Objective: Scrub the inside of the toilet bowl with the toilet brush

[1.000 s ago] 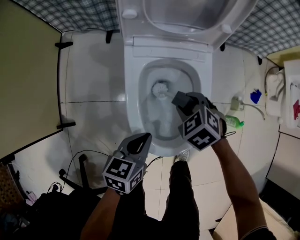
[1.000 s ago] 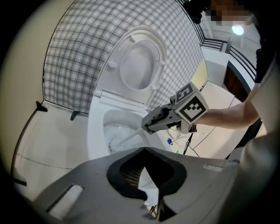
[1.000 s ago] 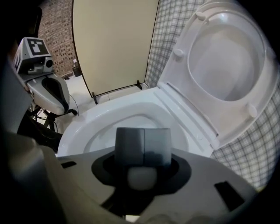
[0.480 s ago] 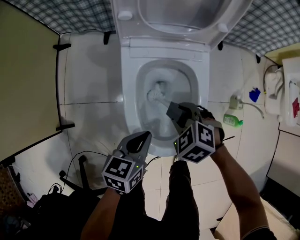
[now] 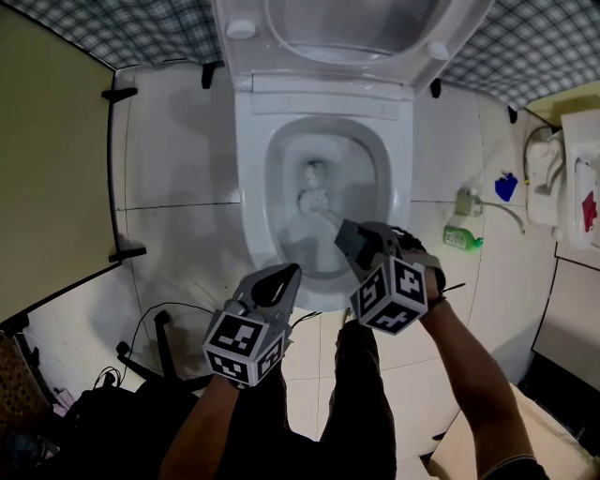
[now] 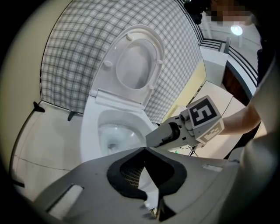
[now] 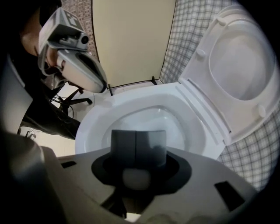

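Observation:
The white toilet bowl point(image 5: 247, 187) stands open, its lid point(image 5: 347, 28) raised. Inside the bowl sits the toilet brush head point(image 5: 312, 195), with its handle point(image 5: 330, 218) running down to my right gripper point(image 5: 352, 236). That gripper is shut on the white handle point(image 7: 136, 179), and its jaw tips point(image 7: 138, 144) point steeply into the bowl point(image 7: 92, 127). My left gripper point(image 5: 286, 274) hovers at the bowl's front rim. Its jaws point(image 6: 144, 149) meet at the tips with nothing between them. The right gripper point(image 6: 151, 139) shows just beyond it over the rim point(image 6: 89, 131), and the left gripper point(image 7: 101, 86) appears at the upper left of the right gripper view.
A green bottle point(image 5: 462, 241) and a blue item point(image 5: 506, 186) lie on the floor right of the toilet. A yellow partition point(image 5: 52, 159) closes the left side. Black cables and a stand point(image 5: 159, 323) lie at lower left. The person's legs point(image 5: 361, 375) stand before the bowl.
My right gripper has shifted left and nearer to me, and the brush head has slid across the bowl's inside toward the left. The left gripper has stayed put.

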Tool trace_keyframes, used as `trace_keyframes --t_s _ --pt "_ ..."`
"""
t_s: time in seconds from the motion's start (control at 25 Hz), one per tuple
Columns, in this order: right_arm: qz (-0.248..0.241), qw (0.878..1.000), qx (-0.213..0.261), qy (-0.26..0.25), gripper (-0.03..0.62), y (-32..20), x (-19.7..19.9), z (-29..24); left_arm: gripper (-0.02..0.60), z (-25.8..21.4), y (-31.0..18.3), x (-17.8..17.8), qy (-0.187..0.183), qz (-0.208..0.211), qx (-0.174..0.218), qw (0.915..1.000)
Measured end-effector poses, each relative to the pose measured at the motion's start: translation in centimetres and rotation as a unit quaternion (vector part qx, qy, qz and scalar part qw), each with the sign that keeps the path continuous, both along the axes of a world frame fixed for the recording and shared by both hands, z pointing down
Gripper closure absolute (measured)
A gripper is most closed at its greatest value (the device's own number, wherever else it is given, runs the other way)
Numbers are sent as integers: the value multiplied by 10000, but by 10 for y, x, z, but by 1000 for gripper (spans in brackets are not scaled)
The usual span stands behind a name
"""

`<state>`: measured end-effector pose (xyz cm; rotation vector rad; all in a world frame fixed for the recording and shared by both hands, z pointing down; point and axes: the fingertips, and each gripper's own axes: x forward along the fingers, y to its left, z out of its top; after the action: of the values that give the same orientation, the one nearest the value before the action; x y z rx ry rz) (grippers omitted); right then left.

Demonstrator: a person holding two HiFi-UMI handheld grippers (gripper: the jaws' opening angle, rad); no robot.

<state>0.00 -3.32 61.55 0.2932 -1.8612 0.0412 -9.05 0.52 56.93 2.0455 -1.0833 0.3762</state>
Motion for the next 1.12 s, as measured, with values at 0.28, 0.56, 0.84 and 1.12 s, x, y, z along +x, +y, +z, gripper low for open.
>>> trace_keyframes --t_s 0.28,0.56,0.84,1.12 --pt "-66 9987 -329 -378 421 33 18 -31 572 -6 1 6 -66 78 71 9999" --pt "971 9839 -678 -1335 422 43 28 -61 572 -19 7 18 -160 125 185 9996" --pt "1819 9583 -468 -2153 422 34 63 -106 572 -37 3 24 -259 -12 391 9989" --pt "2433 9252 -77 -2912 422 21 112 -149 572 -53 -5 50 -302 84 595 9977"
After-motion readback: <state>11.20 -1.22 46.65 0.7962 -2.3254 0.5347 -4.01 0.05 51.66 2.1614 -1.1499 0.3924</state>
